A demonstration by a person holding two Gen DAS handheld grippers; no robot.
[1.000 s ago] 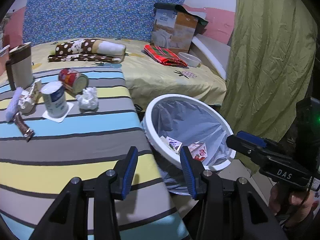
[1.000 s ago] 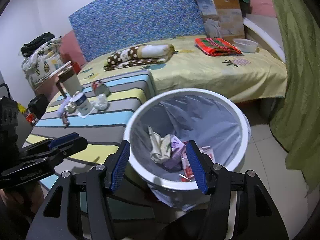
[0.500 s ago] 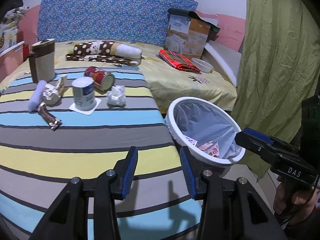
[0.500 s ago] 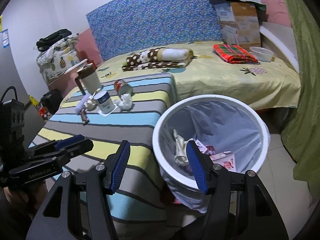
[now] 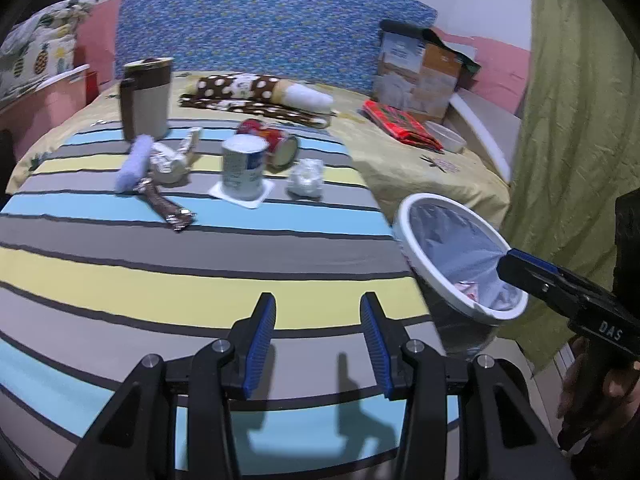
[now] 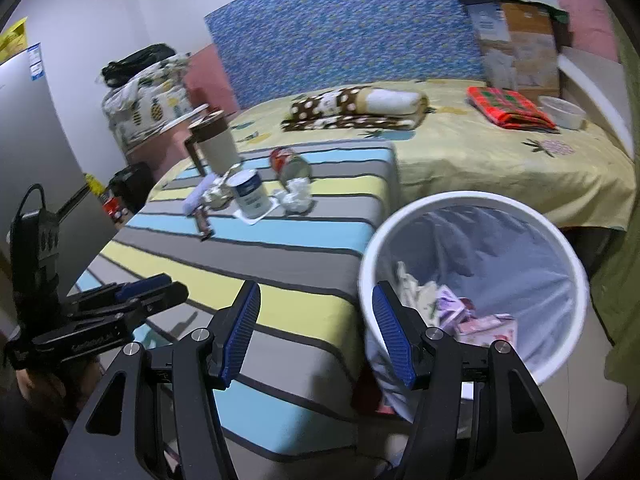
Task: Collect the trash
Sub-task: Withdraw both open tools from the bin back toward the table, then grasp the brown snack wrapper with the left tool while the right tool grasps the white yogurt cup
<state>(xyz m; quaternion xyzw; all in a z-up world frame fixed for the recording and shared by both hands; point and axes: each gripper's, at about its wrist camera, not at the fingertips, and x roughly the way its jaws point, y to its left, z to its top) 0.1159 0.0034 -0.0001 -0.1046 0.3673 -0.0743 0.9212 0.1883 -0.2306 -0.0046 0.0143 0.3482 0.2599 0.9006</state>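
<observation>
Trash lies on the striped table (image 5: 200, 264): a crumpled white paper ball (image 5: 306, 178), a tipped red can (image 5: 276, 144), an upright white-and-blue can (image 5: 244, 168) on a napkin, a foil wrapper (image 5: 170, 158), a brown snack wrapper (image 5: 166, 206) and a lilac roll (image 5: 134, 164). The white bin (image 6: 476, 280) with a plastic liner holds several wrappers; it stands right of the table (image 6: 248, 248). My left gripper (image 5: 318, 344) is open and empty above the table's near edge. My right gripper (image 6: 316, 332) is open and empty between table and bin.
A brown-and-beige mug (image 5: 146, 98) stands at the table's far left. Behind is a bed with a yellow sheet (image 6: 500, 152), a dotted blanket (image 5: 256, 92), a red cloth (image 5: 400, 124), a white bowl (image 6: 564, 112) and a cardboard box (image 5: 420, 76). A green curtain (image 5: 576, 120) hangs at the right.
Both grippers have swung left, away from the bin and toward the table. The table trash now sits nearer the middle of both views. Both stay open and empty.
</observation>
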